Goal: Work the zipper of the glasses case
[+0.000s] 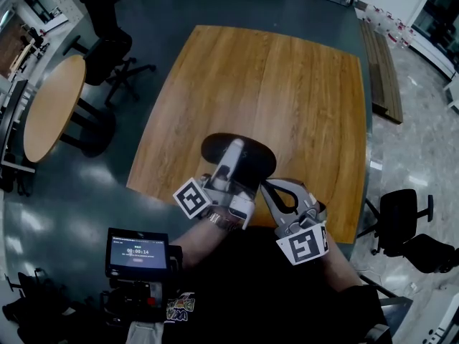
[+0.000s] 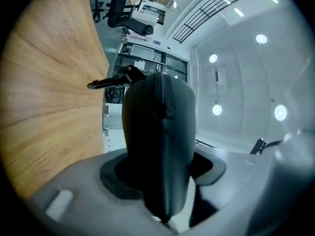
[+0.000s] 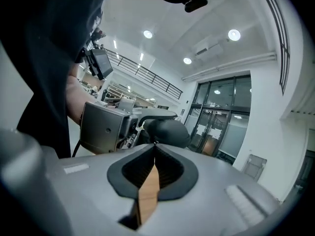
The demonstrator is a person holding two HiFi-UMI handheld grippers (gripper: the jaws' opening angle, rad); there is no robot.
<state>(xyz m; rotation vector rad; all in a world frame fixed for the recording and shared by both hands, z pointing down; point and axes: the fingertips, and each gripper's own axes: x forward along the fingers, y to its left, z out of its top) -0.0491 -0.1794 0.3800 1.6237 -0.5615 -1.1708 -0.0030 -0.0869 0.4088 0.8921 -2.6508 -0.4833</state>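
Support for the glasses case (image 1: 240,153) is provided by the left gripper (image 1: 233,162), whose jaws are clamped across the dark shell over the 6 o'clock edge of the table (image 1: 287,84). The right gripper (image 1: 267,188) is set at the case's 4 o'clock end with its jaws pressed together; whether the zipper pull is caught between the tips cannot be told. A pull along the zipper (image 2: 160,90) is judged to risk the smooth, rounded shell being twisted or dragged out of the left clamp, or a thinly pinched tab being lost from the tips.
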